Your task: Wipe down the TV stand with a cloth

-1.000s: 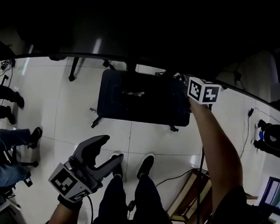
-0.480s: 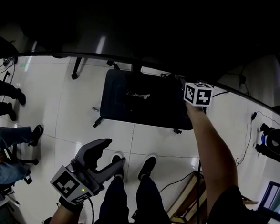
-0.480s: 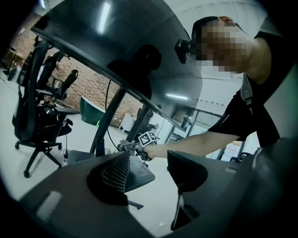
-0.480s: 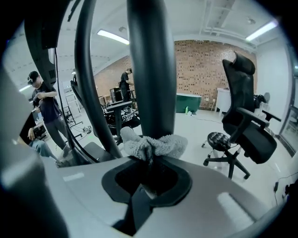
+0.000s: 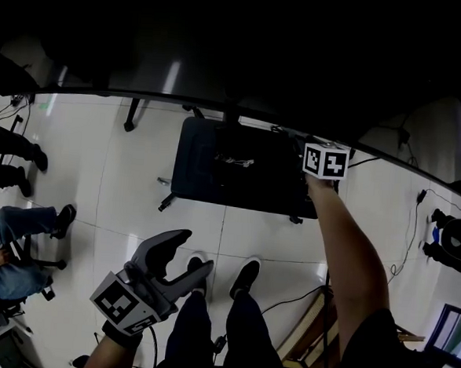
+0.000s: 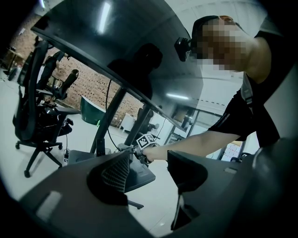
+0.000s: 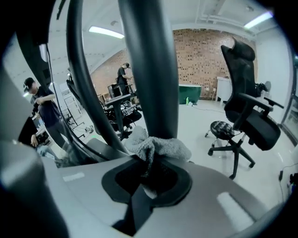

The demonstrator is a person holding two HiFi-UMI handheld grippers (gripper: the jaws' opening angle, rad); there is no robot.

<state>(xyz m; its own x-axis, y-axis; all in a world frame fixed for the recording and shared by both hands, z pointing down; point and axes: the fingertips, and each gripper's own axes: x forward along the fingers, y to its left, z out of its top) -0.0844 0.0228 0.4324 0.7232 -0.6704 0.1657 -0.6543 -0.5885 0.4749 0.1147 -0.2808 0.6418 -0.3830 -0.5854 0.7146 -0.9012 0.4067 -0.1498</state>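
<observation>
The TV stand's black base lies on the white floor under the dark screen. My right gripper reaches down at the base's right end, by the stand's column. In the right gripper view its jaws are shut on a grey cloth, which is bunched against the dark column. My left gripper hangs low near my feet, open and with nothing in it. In its own view the jaws stand wide apart, and the right gripper's marker cube shows beyond them.
A black office chair stands on the floor to the right of the column. Another chair is at the left. People stand or sit at the left. Cables run over the floor at the right, near a wooden frame.
My right gripper with the cloth has sunk a little lower along the stand's column. The left gripper has stayed where it was, still open.
</observation>
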